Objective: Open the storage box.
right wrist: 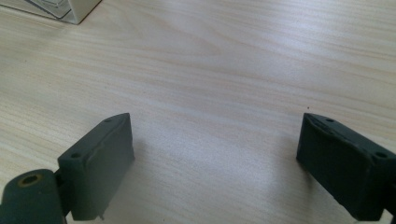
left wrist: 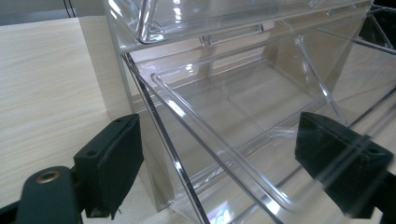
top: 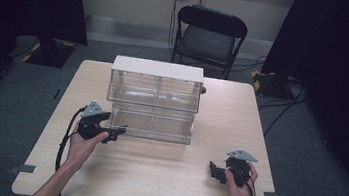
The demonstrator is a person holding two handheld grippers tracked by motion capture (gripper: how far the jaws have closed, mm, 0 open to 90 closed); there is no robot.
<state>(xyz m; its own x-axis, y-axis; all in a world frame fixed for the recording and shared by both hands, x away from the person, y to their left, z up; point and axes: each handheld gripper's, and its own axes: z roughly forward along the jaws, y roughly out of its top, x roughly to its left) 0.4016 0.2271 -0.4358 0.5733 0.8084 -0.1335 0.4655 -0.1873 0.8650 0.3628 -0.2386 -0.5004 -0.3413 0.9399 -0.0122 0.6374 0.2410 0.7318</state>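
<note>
The left gripper [top: 117, 132] gapes wide at the clear drawer unit's [top: 154, 100] lower front corner; the right gripper [top: 216, 169], equally wide, hovers over bare table [top: 163, 172].

Black jaws of the left gripper [left wrist: 219, 163] spread wide, straddling the front corner of a clear plastic drawer unit [left wrist: 243, 93]. One jaw outside over the pale wooden bench [left wrist: 46, 84], the other seen through the clear lower drawer [left wrist: 233, 135], tilted open.
</note>
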